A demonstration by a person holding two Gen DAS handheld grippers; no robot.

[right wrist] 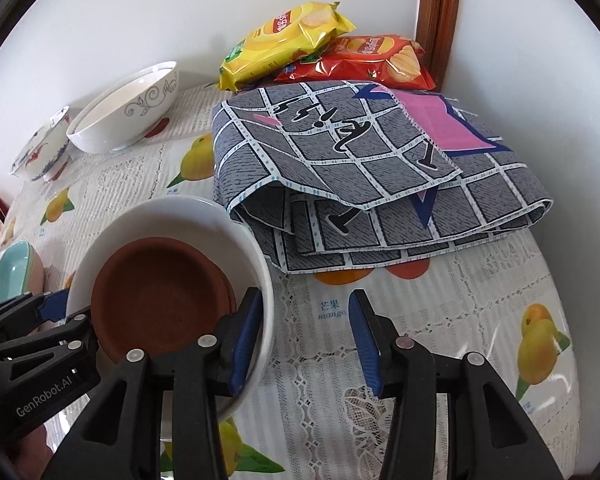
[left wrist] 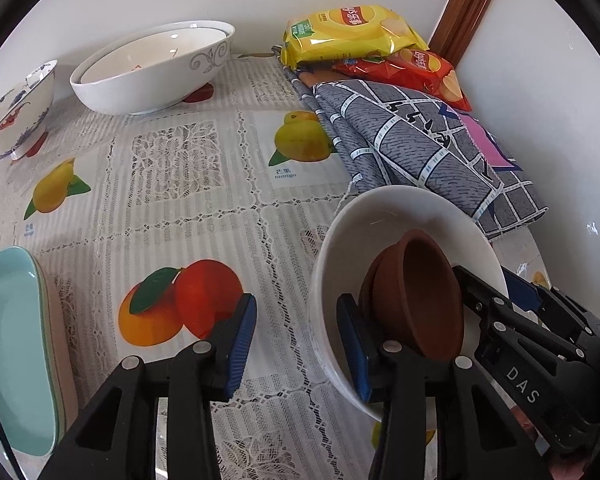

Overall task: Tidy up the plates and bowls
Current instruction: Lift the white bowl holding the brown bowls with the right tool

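The white bowl (left wrist: pixel 400 216) stands on the surface (left wrist: pixel 204 200) near the folded grey cloth (left wrist: pixel 416 140), with brown clay saucers (left wrist: pixel 416 300) tilted inside it. From left to right lie the teal plates (left wrist: pixel 12 344), a painted bowl (left wrist: pixel 20 112), a large white bowl (left wrist: pixel 156 68) and chip bags (left wrist: pixel 352 32). The left gripper (left wrist: pixel 296 340) has its jaws spread, straddling the white bowl's rim. The right gripper (right wrist: pixel 304 340) likewise straddles the rim, jaws spread apart.
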